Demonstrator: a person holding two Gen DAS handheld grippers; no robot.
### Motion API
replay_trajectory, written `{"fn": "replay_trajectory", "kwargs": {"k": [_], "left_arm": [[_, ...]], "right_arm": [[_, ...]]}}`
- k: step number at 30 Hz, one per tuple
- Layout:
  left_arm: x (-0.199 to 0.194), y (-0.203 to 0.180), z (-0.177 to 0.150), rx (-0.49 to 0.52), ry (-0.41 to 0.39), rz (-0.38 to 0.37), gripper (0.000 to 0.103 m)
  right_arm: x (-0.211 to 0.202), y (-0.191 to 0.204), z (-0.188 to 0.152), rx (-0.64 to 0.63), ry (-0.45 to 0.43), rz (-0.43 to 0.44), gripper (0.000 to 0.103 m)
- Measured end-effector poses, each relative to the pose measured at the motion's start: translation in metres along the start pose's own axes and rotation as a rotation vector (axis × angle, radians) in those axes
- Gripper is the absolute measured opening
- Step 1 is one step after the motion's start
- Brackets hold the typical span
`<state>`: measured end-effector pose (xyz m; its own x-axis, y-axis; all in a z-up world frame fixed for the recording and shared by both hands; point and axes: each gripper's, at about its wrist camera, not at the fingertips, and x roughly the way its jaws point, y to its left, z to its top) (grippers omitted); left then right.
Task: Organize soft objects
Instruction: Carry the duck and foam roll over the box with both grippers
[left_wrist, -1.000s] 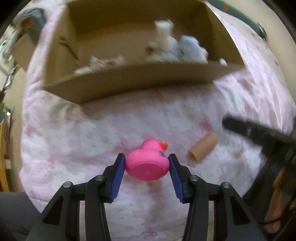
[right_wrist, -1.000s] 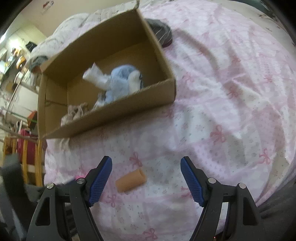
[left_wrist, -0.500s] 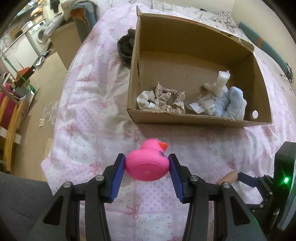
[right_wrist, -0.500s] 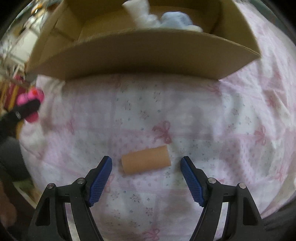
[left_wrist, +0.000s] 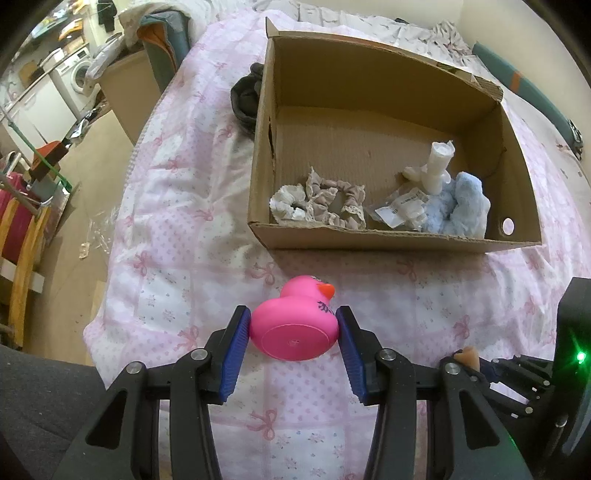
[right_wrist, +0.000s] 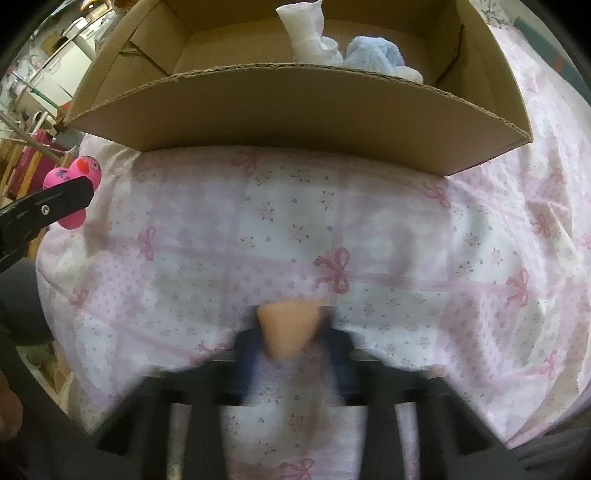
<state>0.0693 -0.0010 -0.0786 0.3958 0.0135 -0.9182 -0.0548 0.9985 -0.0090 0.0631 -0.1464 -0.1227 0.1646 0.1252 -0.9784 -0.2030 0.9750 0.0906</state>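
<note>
A pink rubber duck (left_wrist: 295, 325) sits squeezed between the blue pads of my left gripper (left_wrist: 293, 314), held above the pink bedspread (left_wrist: 177, 206); the duck (right_wrist: 72, 173) also shows at the left edge of the right wrist view. My right gripper (right_wrist: 288, 339) is blurred, its jaws closing onto a peach foam roll (right_wrist: 288, 321) that is pinched narrow between the pads on the bedspread. That roll's tip (left_wrist: 467, 354) peeks out at the lower right in the left wrist view. The open cardboard box (left_wrist: 369, 236) stands beyond both grippers.
The box holds frilly scrunchies (left_wrist: 321, 199), a blue plush (left_wrist: 461, 206) and a white soft item (left_wrist: 436, 166). A dark bundle (left_wrist: 245, 96) lies by its far left corner. The bed's edge drops to the floor (left_wrist: 92, 177) on the left, with furniture there.
My right gripper came down over the peach roll and closed from wide open onto it. My left gripper rose and swung with the duck, then held still.
</note>
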Motion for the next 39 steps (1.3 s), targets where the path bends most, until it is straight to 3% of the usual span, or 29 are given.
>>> {"fn": "replay_trajectory", "kwargs": {"k": [5, 11, 15, 18, 22, 26, 31, 35, 39], "left_arm": [[0.0, 0.001, 0.001, -0.005, -0.002, 0.0, 0.044], [0.0, 0.002, 0.002, -0.01, -0.006, 0.002, 0.044], [0.0, 0.003, 0.002, -0.009, -0.006, 0.002, 0.044], [-0.002, 0.003, 0.002, -0.009, -0.019, 0.005, 0.044], [-0.016, 0.003, 0.003, -0.01, -0.085, 0.001, 0.044], [-0.047, -0.003, 0.007, 0.02, -0.211, -0.002, 0.044], [-0.08, -0.009, 0.034, 0.061, -0.31, -0.039, 0.044], [-0.086, -0.014, 0.055, 0.089, -0.325, -0.053, 0.044], [-0.074, -0.017, 0.076, 0.1, -0.305, -0.05, 0.044]], "right_arm": [[-0.008, -0.008, 0.0, 0.01, -0.019, 0.027, 0.012], [-0.039, -0.018, 0.007, 0.048, -0.127, 0.099, 0.011], [-0.04, -0.024, 0.008, 0.069, -0.122, 0.112, 0.011], [-0.049, -0.029, 0.01, 0.079, -0.165, 0.142, 0.011], [-0.071, -0.032, 0.008, 0.098, -0.257, 0.189, 0.011], [-0.107, -0.039, 0.011, 0.121, -0.409, 0.272, 0.011], [-0.147, -0.055, 0.014, 0.148, -0.549, 0.346, 0.011], [-0.163, -0.073, 0.028, 0.184, -0.614, 0.328, 0.011], [-0.164, -0.089, 0.046, 0.195, -0.62, 0.294, 0.011]]}}
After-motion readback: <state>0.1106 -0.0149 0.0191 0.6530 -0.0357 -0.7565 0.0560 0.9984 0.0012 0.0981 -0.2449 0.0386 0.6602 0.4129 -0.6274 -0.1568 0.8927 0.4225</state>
